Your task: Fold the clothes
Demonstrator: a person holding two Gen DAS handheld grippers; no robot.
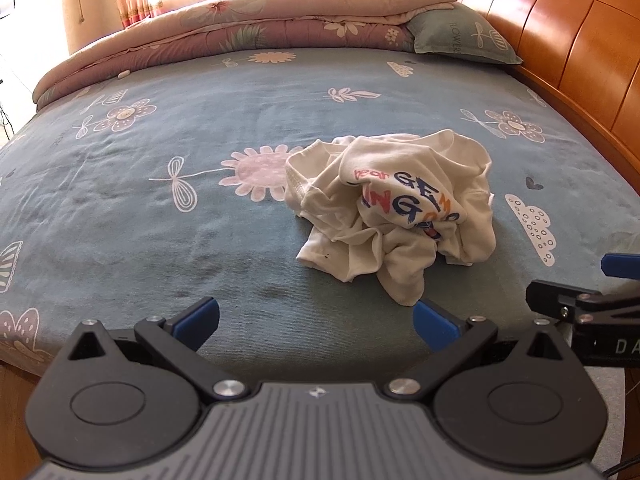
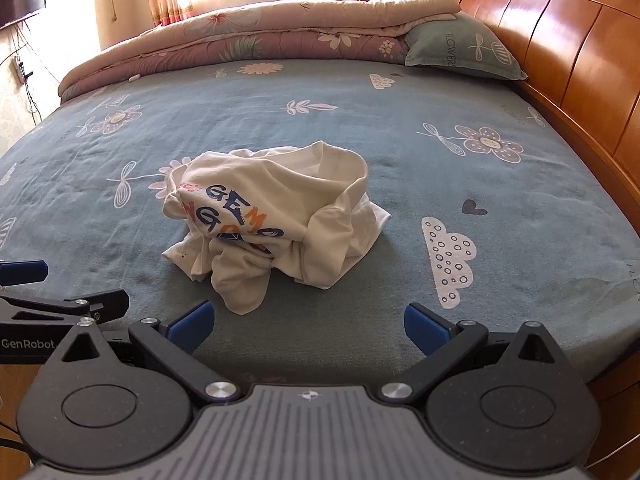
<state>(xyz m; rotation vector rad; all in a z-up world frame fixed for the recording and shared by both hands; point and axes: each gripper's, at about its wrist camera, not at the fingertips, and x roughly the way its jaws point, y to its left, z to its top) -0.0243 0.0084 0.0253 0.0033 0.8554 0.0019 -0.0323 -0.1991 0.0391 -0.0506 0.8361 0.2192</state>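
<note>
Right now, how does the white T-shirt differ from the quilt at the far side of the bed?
The white T-shirt lies crumpled in a heap mid-bed; the quilt is folded in neat layers along the far edge. The T-shirt is plain white with colourful printed letters; the quilt is pink with a floral pattern. The T-shirt is small, near both open grippers; the quilt spans the bed. Both rest on the blue floral sheet.

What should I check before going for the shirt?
1. Left hand-held gripper open: ok.
2. Right hand-held gripper open: ok.
3. Both empty and short of the shirt: ok.
4. Shirt spread flat for folding: not ok, it lies crumpled in a heap.
5. Free hem or sleeve to pinch: ok, a loose flap hangs nearest the right hand-held gripper.
6. Bare sheet to the heap's left for spreading: ok.
</note>
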